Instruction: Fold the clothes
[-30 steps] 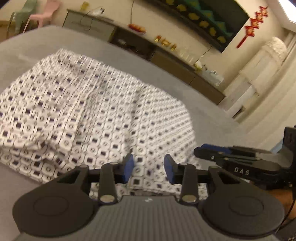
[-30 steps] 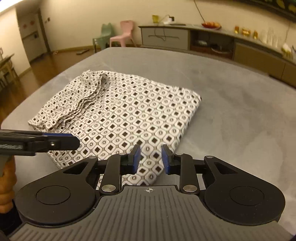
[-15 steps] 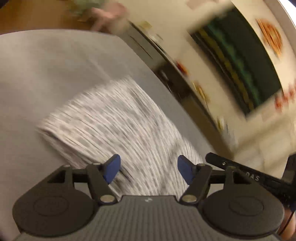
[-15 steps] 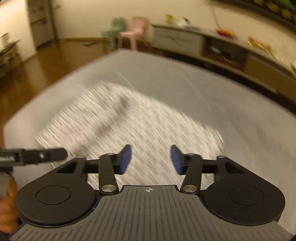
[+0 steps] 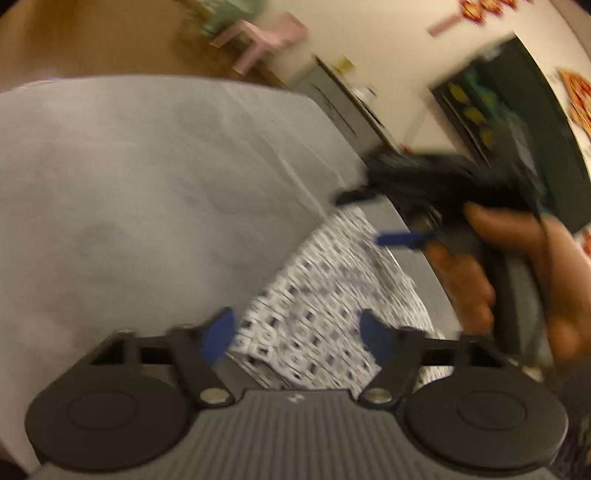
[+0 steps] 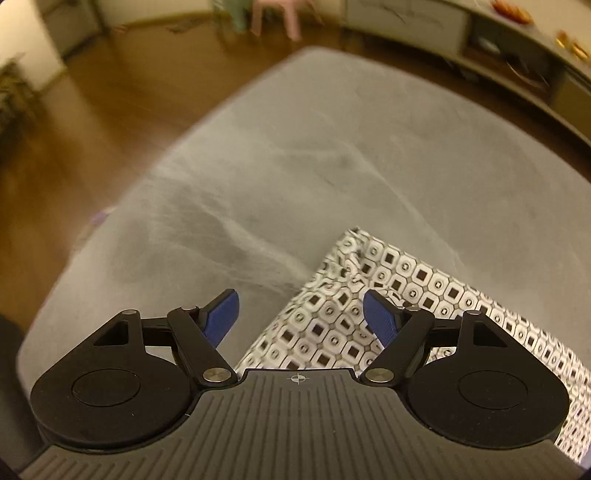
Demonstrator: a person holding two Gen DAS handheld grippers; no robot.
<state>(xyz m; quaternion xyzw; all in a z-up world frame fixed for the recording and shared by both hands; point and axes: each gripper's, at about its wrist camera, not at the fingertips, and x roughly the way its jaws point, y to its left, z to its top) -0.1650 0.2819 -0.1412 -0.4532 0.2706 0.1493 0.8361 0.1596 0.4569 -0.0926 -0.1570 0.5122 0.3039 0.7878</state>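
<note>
The folded white cloth with dark square print [image 6: 436, 295] is seen lying on the grey padded surface [image 6: 295, 166], lower right of the right wrist view. The right gripper [image 6: 301, 317] is held spread over its corner, jaws just widened, nothing clamped. The left gripper [image 5: 297, 332] appears parted though narrowing, cloth between but seemingly unpinched; blur limits certainty. Both are probably positioned for regrasping.

Grey bed surface [image 6: 332, 147], faintly creased, fills most of both views. Brown wood floor [image 6: 122, 96] beyond its edge. Pink plastic chair [image 5: 266, 35] at the far side, a green one just beside it, blurred. Low grey cabinet [image 6: 406, 18] along the wall. Dark screen [image 5: 517, 92] and red wall ornament [image 5: 476, 7] above it.
</note>
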